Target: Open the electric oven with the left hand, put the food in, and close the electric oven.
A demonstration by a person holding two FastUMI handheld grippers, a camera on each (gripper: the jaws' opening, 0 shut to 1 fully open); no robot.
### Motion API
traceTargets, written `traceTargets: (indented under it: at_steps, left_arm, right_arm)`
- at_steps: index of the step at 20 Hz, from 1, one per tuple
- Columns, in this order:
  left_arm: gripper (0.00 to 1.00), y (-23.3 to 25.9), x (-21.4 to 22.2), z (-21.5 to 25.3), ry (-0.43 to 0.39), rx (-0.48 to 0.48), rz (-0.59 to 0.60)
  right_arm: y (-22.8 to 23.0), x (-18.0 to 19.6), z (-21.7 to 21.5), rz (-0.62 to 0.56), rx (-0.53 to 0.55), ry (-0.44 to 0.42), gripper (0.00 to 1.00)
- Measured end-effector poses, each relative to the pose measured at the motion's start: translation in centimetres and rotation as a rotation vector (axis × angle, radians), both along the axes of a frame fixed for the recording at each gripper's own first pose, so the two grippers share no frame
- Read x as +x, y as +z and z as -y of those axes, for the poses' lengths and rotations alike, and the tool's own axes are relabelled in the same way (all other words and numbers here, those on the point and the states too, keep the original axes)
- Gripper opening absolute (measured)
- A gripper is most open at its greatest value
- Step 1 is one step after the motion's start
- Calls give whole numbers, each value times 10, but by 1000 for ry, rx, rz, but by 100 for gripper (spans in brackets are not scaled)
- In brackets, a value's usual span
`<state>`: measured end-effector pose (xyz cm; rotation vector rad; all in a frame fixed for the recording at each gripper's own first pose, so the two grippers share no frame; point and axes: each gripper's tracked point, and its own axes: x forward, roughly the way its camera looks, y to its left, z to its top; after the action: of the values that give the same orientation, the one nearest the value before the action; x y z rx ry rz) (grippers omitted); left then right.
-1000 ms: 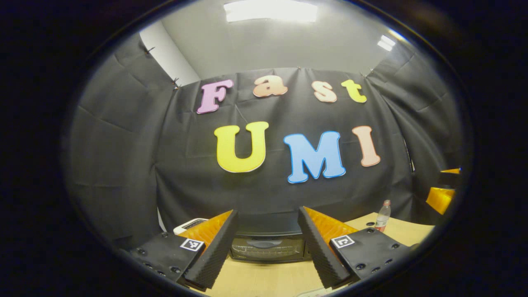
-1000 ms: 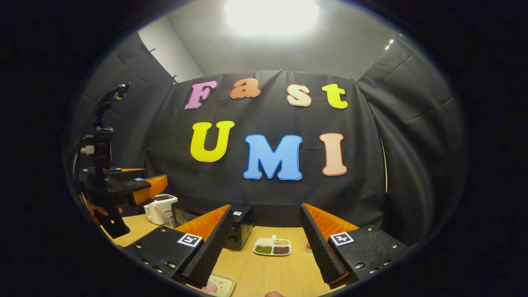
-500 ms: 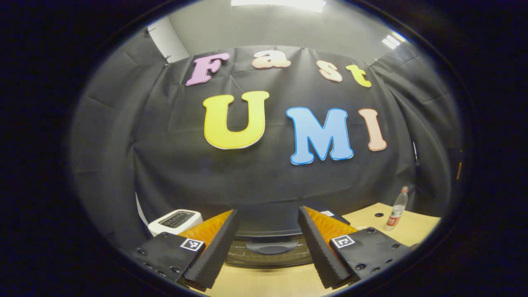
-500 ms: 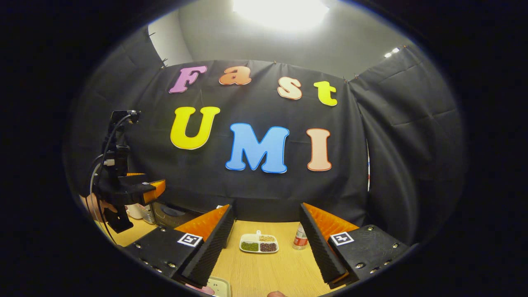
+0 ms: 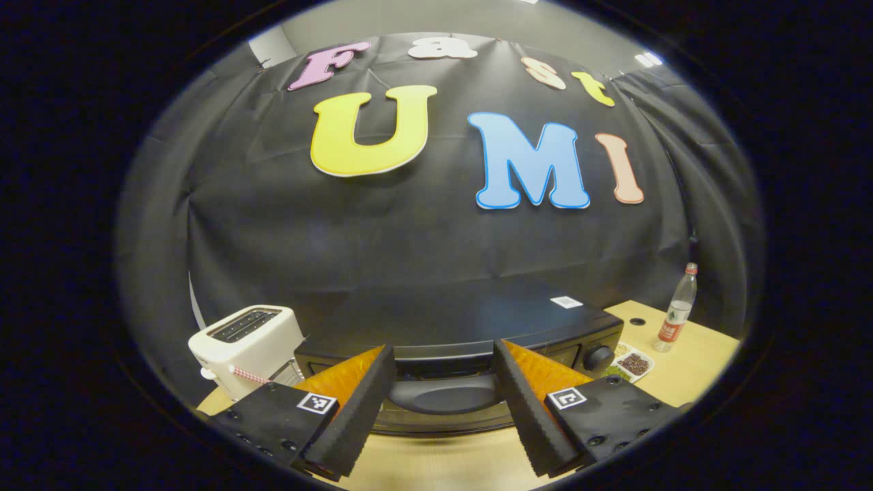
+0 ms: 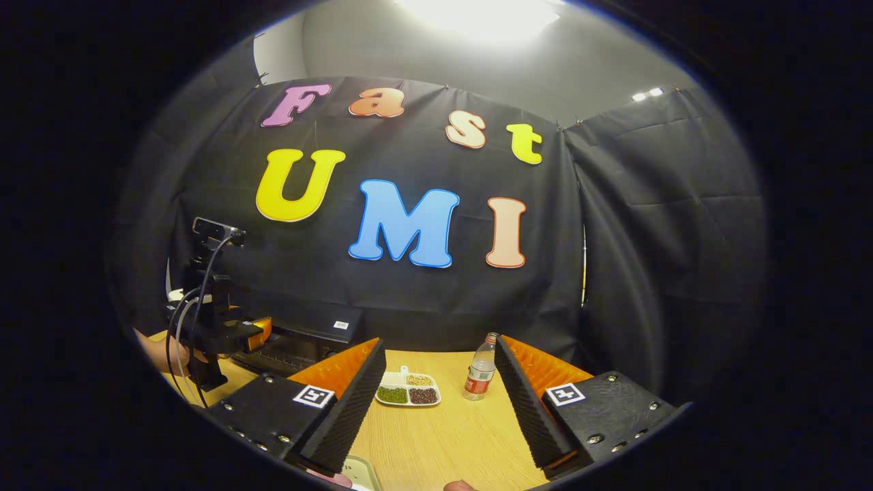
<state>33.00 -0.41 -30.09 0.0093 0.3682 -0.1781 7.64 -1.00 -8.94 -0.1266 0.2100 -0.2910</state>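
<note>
A black electric oven [image 5: 477, 320] stands on the wooden table with its door closed. Its curved door handle [image 5: 443, 394] lies just beyond and between the fingers of my left gripper [image 5: 442, 349], which is open and holds nothing. In the right gripper view the oven [image 6: 307, 337] is at the far left, and the left gripper [image 6: 235, 331] hovers at its front, held by a hand. My right gripper [image 6: 440, 341] is open and empty above the table. The corner of a pale plate [image 6: 360, 472] with something pink on it peeks out under its left finger.
A white toaster [image 5: 249, 344] stands left of the oven. Right of the oven are a small divided dish of beans [image 6: 408, 392] and a plastic bottle [image 6: 481, 375] with a red label. The oven's knob [image 5: 599, 356] is on its right front. Black cloth walls close the booth.
My left gripper has moved forward and dipped toward the oven, which now looms large with its handle between the fingers. The right gripper view has swung right, bringing in the bottle.
</note>
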Motion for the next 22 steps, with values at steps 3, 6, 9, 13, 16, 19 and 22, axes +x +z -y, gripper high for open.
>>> traceTargets:
  at_steps: [3, 6, 9, 13, 16, 19, 22]
  left_arm:
    - [99, -6, 3, -1, 10, -6, 6]
    - [96, -2, -6, -2, 15, -5, 39]
    - [100, -1, -27, -4, 14, -10, 47]
    - [94, -8, -59, -7, 14, -2, 25]
    - [91, -20, -80, -11, 28, 12, -22]
    - [95, -28, -101, -11, 20, 19, -50]
    - [99, -40, -118, -13, 29, 30, -80]
  right_arm:
    - [-4, 3, -5, -19, -20, -2, 97]
    - [-6, 6, -10, -34, -28, 7, 97]
    - [-6, 9, -14, -34, -18, 23, 97]
    - [-8, 12, -17, -34, -9, 53, 97]
    - [-9, 13, -17, -42, -2, 77, 97]
    - [-10, 13, -13, -45, 6, 96, 97]
    - [-14, 12, -10, -50, 9, 110, 97]
